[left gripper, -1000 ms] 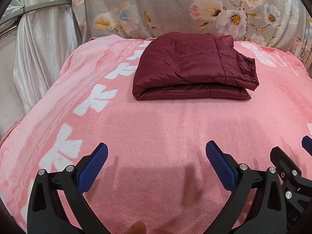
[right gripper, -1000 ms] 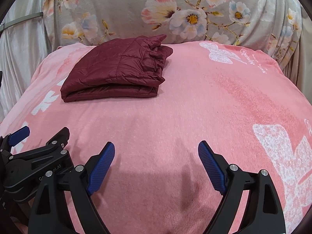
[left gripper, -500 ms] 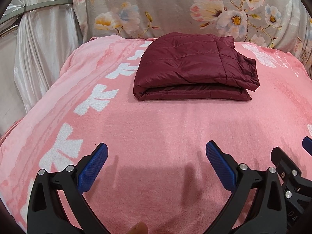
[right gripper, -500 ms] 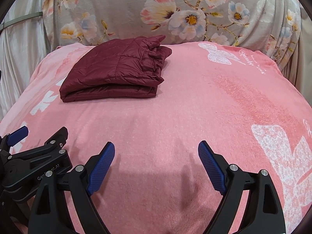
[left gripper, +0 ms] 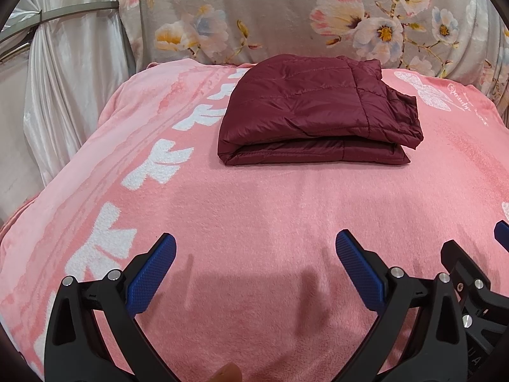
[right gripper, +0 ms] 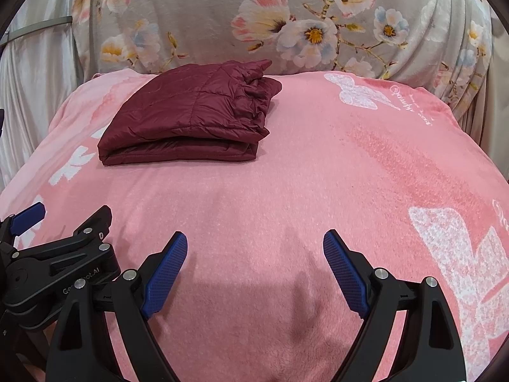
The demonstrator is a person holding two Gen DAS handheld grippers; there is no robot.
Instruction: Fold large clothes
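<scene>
A dark red quilted jacket lies folded into a flat rectangular bundle on the far part of a pink blanket; it also shows in the right wrist view, far left. My left gripper is open and empty, held low over the blanket well short of the jacket. My right gripper is open and empty, beside the left one and equally far back. The left gripper's body shows at the lower left of the right wrist view.
A grey floral cloth rises behind the blanket like a backrest. A white satin curtain with a metal rail hangs at the left. The blanket drops off at its left and right edges.
Both views have shifted very slightly, so the jacket sits a touch lower in frame. Both grippers stay open and nothing has been touched.
</scene>
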